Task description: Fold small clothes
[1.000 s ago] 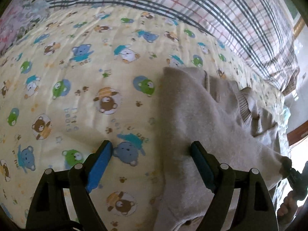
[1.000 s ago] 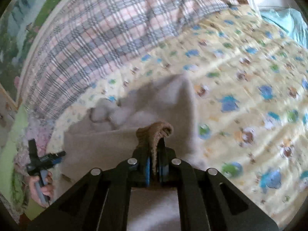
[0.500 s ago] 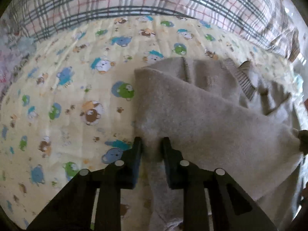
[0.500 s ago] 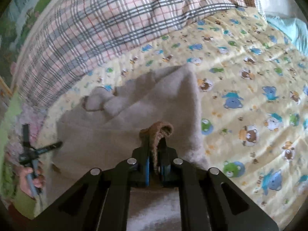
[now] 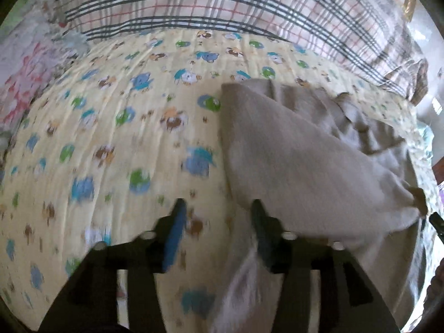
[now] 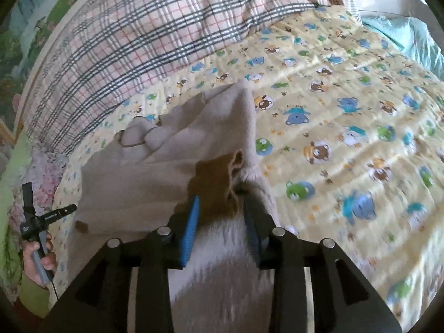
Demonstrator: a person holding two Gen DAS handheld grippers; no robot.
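Observation:
A small beige fleece garment [image 5: 291, 149] lies partly folded on a yellow bear-print quilt [image 5: 125, 138]. My left gripper [image 5: 216, 216] is open, its right finger at the garment's near left edge, nothing held. In the right wrist view the garment [image 6: 172, 161] spreads ahead, and its brown ribbed cuff [image 6: 222, 183] sits loose between the open fingers of my right gripper [image 6: 220, 208]. The left gripper and hand show at the left edge [image 6: 38, 222].
A plaid blanket [image 5: 222, 8] is bunched along the far side of the bed, also in the right wrist view [image 6: 138, 33]. Pink floral fabric [image 5: 25, 77] lies at the far left. Pale blue cloth [image 6: 402, 36] lies at the far right.
Both grippers opened. The left one had shut on the garment's left edge half a second ago and has let go. The right one released the brown cuff.

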